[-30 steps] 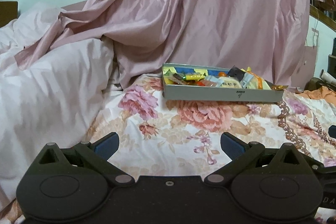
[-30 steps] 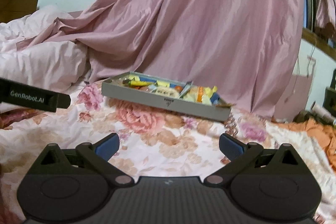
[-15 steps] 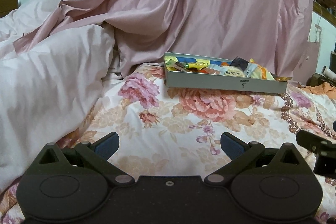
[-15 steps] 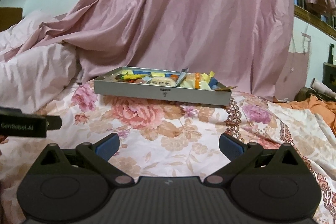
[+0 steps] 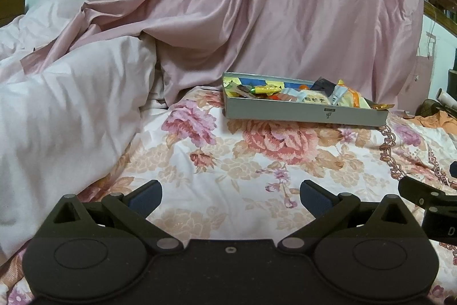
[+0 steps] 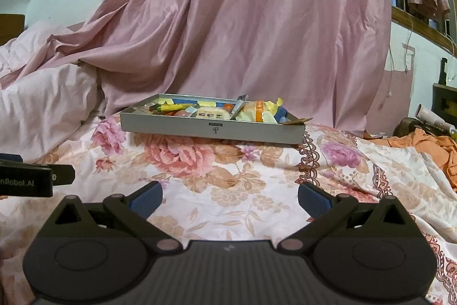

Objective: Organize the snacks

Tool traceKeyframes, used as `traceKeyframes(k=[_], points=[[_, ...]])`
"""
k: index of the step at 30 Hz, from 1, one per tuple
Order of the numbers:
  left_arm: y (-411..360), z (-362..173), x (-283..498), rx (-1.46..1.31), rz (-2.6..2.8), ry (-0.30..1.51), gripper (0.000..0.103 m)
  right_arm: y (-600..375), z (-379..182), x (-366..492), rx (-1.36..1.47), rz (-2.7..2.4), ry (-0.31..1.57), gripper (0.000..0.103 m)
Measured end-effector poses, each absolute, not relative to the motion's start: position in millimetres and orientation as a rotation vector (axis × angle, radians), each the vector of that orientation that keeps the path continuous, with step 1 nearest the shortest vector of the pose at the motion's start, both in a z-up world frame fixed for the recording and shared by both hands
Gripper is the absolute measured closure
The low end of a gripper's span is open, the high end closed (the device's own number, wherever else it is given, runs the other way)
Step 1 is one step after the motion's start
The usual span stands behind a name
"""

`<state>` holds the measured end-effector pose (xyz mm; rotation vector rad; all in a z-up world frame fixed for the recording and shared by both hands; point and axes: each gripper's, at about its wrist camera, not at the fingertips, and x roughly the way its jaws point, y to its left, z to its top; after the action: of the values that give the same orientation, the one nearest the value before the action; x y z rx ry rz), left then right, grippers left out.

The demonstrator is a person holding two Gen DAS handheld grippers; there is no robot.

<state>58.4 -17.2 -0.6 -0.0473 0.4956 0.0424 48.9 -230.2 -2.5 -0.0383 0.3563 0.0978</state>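
Note:
A shallow grey box (image 5: 285, 112) full of mixed wrapped snacks (image 5: 311, 97) sits on a floral bedsheet, ahead of both grippers. It also shows in the right wrist view (image 6: 182, 126) with its snacks (image 6: 212, 114). My left gripper (image 5: 230, 195) is open and empty, low over the sheet, well short of the box. My right gripper (image 6: 230, 196) is open and empty, at about the same distance from the box. Each gripper shows at the edge of the other's view.
A pink satin cloth (image 5: 285, 5) hangs behind the box. A pale pink duvet (image 5: 62, 105) is heaped at the left. Orange cloth (image 6: 428, 143) and clutter lie at the right. The floral sheet (image 6: 228, 173) lies between grippers and box.
Both grippers have sunk lower over the bed and levelled out, so the box now shows more side-on. Both stayed open.

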Motion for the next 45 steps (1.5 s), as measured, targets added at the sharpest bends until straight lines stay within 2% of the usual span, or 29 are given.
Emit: traceKeyframes(k=[45], points=[[-18.2, -0.9, 57.7, -0.045, 0.041, 0.497, 0.001, -223.3, -6.0, 49.7, -0.048, 0.113, 0.378, 0.000]])
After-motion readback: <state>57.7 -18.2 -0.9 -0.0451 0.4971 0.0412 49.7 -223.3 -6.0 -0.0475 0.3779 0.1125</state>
